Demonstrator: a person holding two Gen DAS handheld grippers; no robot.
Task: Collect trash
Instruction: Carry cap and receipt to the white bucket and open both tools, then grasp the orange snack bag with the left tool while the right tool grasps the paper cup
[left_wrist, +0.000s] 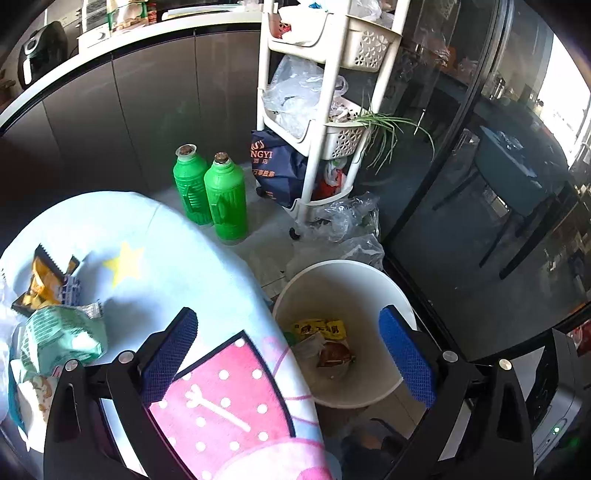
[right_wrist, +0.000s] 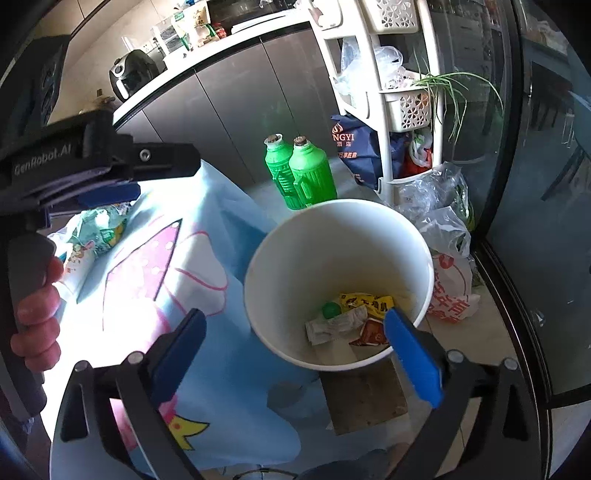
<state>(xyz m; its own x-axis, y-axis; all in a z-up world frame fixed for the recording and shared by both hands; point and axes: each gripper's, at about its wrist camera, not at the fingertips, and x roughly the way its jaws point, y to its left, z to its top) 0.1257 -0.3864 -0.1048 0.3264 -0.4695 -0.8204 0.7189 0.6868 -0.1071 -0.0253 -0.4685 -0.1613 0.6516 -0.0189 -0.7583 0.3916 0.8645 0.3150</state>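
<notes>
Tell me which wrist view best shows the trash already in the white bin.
The right wrist view: it looks almost straight down into the white bin, showing the yellow packet, crumpled wrapper and green cap. The left wrist view shows the bin smaller and its contents less distinctly.

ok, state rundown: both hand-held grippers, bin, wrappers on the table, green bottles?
left hand-held gripper: open, empty, over table edge
right hand-held gripper: open, empty, above bin
white bin: upright on the floor, several wrappers at the bottom
wrappers on table: uncollected, piled on cloth
green bottles: upright on floor, side by side
</notes>
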